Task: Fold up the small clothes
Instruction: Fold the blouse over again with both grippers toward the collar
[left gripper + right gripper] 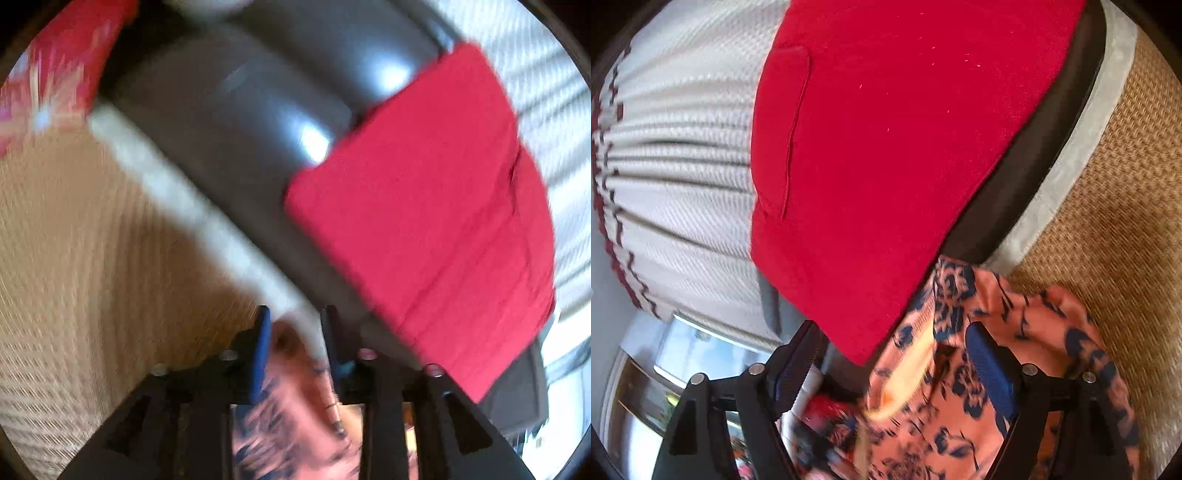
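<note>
A folded red garment (424, 206) (886, 140), with a pocket seam showing, lies flat on a dark leather seat (240, 129) (1034, 158). Below it a peach garment with a navy flower print (960, 369) (291, 413) lies crumpled under both grippers. In the blurred left wrist view my left gripper (295, 314) has its blue pads a narrow gap apart, and the printed cloth shows between the fingers lower down without being pinched. My right gripper (892, 328) stands wide open over the printed garment, just below the red garment's near corner.
A white ribbed blanket with maroon trim (676, 166) (546, 92) lies beside the red garment. A woven tan rug (74, 258) (1126, 184) with a pale grey border (1071, 158) covers the floor. A red patterned cloth (55, 55) sits at the far left.
</note>
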A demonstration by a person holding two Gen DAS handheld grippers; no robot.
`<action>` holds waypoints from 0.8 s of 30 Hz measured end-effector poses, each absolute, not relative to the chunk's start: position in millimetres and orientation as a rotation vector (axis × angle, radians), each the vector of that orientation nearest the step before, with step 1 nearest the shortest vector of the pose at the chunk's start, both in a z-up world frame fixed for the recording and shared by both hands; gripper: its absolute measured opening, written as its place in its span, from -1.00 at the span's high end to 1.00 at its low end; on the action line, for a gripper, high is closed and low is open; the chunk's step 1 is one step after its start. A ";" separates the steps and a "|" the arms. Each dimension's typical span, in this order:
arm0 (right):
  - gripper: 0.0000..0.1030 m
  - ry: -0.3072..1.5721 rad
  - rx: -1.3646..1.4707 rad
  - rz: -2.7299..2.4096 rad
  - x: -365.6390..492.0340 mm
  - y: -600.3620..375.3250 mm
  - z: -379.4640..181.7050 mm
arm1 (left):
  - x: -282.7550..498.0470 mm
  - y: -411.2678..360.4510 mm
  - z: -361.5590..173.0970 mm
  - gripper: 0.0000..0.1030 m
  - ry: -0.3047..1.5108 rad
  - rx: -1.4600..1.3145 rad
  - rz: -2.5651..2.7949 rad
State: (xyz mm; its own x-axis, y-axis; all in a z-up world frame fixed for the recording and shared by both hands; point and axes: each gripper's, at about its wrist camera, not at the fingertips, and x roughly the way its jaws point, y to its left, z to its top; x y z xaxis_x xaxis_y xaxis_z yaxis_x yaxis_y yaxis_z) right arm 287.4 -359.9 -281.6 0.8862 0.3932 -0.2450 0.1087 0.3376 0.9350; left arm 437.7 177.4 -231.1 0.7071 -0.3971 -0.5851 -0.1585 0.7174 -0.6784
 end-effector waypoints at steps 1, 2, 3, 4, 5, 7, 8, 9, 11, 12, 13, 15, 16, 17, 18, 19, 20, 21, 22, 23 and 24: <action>-0.62 0.481 1.208 0.195 280.8 -356.1 -281.0 | 437.3 182.1 -214.0 0.20 0.730 -0.779 -0.141; -0.62 0.485 1.190 0.190 274.5 -356.0 -277.5 | 434.2 185.4 -200.6 0.11 0.688 -0.768 -0.122; -0.62 0.488 1.161 0.183 265.0 -354.2 -270.9 | 427.1 187.7 -188.1 -0.09 0.658 -0.747 -0.086; -0.62 0.489 1.141 0.179 259.1 -352.9 -267.6 | 414.0 186.4 -178.8 -0.21 0.663 -0.713 -0.046; -0.62 0.490 1.128 0.178 253.6 -351.9 -265.3 | 402.0 180.5 -177.3 -0.21 0.705 -0.670 -0.045; -0.62 0.491 1.126 0.181 235.2 -359.6 -260.5 | 380.3 163.5 -183.4 -0.21 0.806 -0.566 -0.068; -0.62 0.487 1.131 0.184 228.7 -359.4 -258.1 | 363.3 152.4 -189.3 -0.21 0.850 -0.510 -0.080; -0.62 0.480 1.133 0.187 222.9 -360.5 -255.4 | 341.2 143.3 -197.4 -0.21 0.880 -0.477 -0.096; -0.62 0.475 1.125 0.189 209.8 -358.7 -252.9 | 301.6 132.2 -214.6 -0.21 0.906 -0.501 -0.125; -0.61 0.479 1.118 0.196 199.7 -357.2 -251.9 | 280.1 127.6 -227.0 -0.21 0.921 -0.541 -0.133; -0.53 0.487 1.109 0.195 195.2 -354.4 -249.7 | 267.7 126.8 -232.2 -0.21 0.919 -0.558 -0.133; -0.46 0.533 1.049 0.123 180.0 -350.5 -246.4 | 247.9 122.1 -242.8 -0.21 0.889 -0.570 -0.115; -0.46 0.552 1.014 0.075 174.1 -350.3 -245.2 | 243.7 121.4 -249.0 -0.21 0.896 -0.576 -0.098; -0.44 0.563 0.994 0.042 170.1 -351.5 -244.7 | 242.2 121.3 -253.5 -0.21 0.909 -0.591 -0.094; -0.44 0.575 0.983 0.004 162.1 -356.8 -246.1 | 243.3 124.1 -259.4 -0.21 0.923 -0.622 -0.100; -0.44 0.582 0.982 -0.016 156.7 -360.9 -248.4 | 241.7 125.4 -259.7 -0.21 0.922 -0.630 -0.097; -0.44 0.591 0.978 -0.045 149.0 -366.6 -250.7 | 240.5 127.0 -261.2 -0.21 0.917 -0.642 -0.092; -0.44 0.598 0.965 -0.076 141.0 -372.2 -251.4 | 241.3 131.9 -261.3 -0.21 0.914 -0.671 -0.093; -0.44 0.605 0.947 -0.098 134.3 -378.2 -253.3 | 242.9 136.0 -262.1 -0.22 0.912 -0.702 -0.093; -0.44 0.615 0.929 -0.111 129.0 -382.1 -254.3 | 244.1 141.9 -262.4 -0.22 0.911 -0.727 -0.090; -0.44 0.623 0.933 -0.115 127.2 -385.6 -256.3 | 244.8 147.1 -261.3 -0.22 0.908 -0.739 -0.086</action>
State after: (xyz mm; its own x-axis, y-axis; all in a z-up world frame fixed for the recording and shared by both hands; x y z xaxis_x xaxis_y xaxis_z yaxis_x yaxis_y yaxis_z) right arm 127.2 -385.6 -256.3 0.8200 0.1690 -0.5469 0.3528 0.6030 0.7154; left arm 244.8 147.1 -261.3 0.6297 -0.3665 -0.6849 -0.2312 0.7533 -0.6157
